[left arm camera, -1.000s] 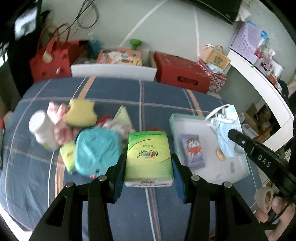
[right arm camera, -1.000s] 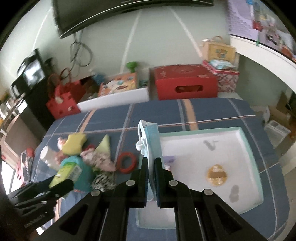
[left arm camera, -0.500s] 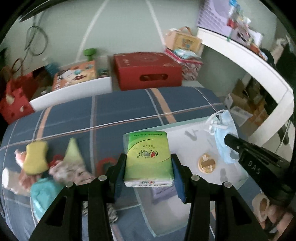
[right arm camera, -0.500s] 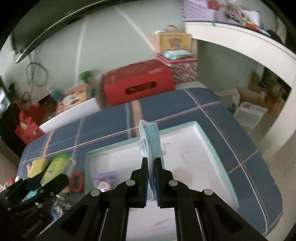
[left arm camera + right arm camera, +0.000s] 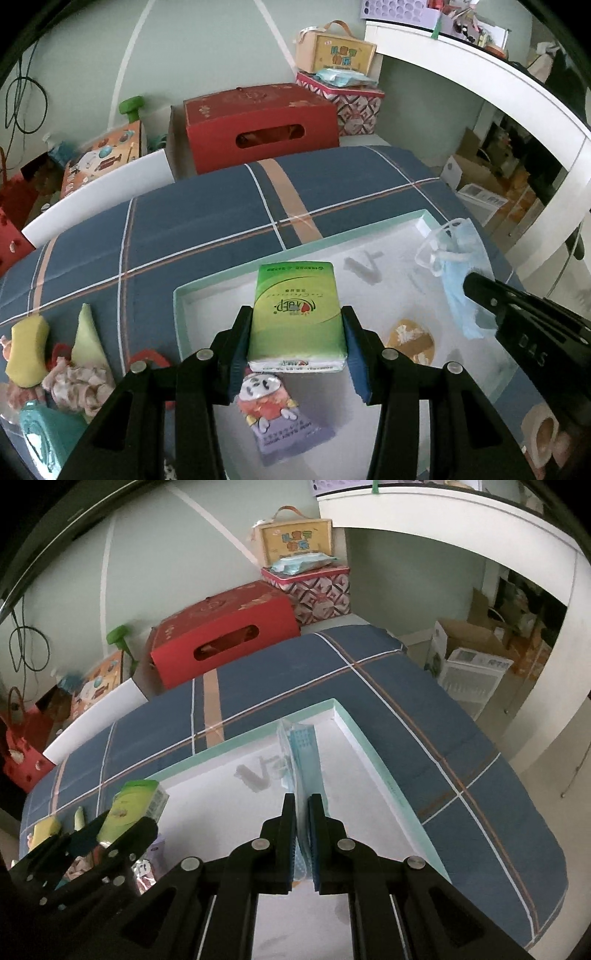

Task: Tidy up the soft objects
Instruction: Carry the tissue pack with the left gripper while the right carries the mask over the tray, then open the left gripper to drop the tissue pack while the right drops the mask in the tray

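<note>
The left gripper (image 5: 298,350) grips the green tissue pack (image 5: 297,317); the right gripper (image 5: 303,834) is clamped on the blue face mask (image 5: 301,753). Both have travelled from over the soft-item pile (image 5: 55,373) to above the white tray (image 5: 391,236), leaving the drop pending.

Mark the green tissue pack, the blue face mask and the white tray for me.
green tissue pack (image 5: 295,310): left wrist view, middle of its printed top face.
blue face mask (image 5: 303,760): right wrist view, pleated panel ahead of the jaws.
white tray (image 5: 221,280): left wrist view, mint far rim.
</note>
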`<act>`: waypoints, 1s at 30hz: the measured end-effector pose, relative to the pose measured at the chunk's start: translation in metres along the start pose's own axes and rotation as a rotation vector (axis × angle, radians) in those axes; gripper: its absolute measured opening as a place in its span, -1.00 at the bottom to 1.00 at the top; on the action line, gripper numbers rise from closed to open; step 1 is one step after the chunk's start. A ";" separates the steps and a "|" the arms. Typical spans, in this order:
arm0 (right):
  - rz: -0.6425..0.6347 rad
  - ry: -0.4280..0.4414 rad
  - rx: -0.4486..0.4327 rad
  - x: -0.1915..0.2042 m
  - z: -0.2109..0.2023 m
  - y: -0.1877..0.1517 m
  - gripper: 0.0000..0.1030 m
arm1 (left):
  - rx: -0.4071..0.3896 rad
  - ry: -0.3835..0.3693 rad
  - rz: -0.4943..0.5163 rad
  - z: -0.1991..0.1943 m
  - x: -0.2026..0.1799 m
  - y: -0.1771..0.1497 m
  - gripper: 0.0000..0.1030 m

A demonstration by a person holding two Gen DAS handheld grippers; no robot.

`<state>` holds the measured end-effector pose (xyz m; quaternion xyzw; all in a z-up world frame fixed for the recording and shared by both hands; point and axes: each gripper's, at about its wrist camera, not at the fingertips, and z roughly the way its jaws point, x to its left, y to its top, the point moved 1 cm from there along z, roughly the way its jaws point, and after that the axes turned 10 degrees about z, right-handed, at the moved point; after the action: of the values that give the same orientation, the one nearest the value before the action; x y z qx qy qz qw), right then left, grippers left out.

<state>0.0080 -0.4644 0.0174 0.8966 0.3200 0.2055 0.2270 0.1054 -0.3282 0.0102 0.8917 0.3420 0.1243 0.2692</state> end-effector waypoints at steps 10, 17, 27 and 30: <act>-0.016 -0.019 0.019 0.004 -0.004 -0.004 -0.08 | 0.007 -0.028 -0.085 -0.001 0.014 -0.009 0.41; -0.090 -0.043 0.015 0.013 -0.013 -0.009 0.29 | 0.007 0.056 -0.160 -0.024 0.040 -0.028 0.56; -0.122 -0.013 0.023 0.023 -0.021 -0.016 1.00 | 0.021 0.077 -0.275 -0.047 0.081 -0.057 0.70; -0.147 0.005 0.008 0.031 -0.024 -0.018 1.00 | 0.002 0.078 -0.320 -0.059 0.093 -0.066 0.70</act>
<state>0.0089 -0.4246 0.0340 0.8710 0.3866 0.1890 0.2370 0.1141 -0.2011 0.0249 0.8207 0.4898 0.1138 0.2713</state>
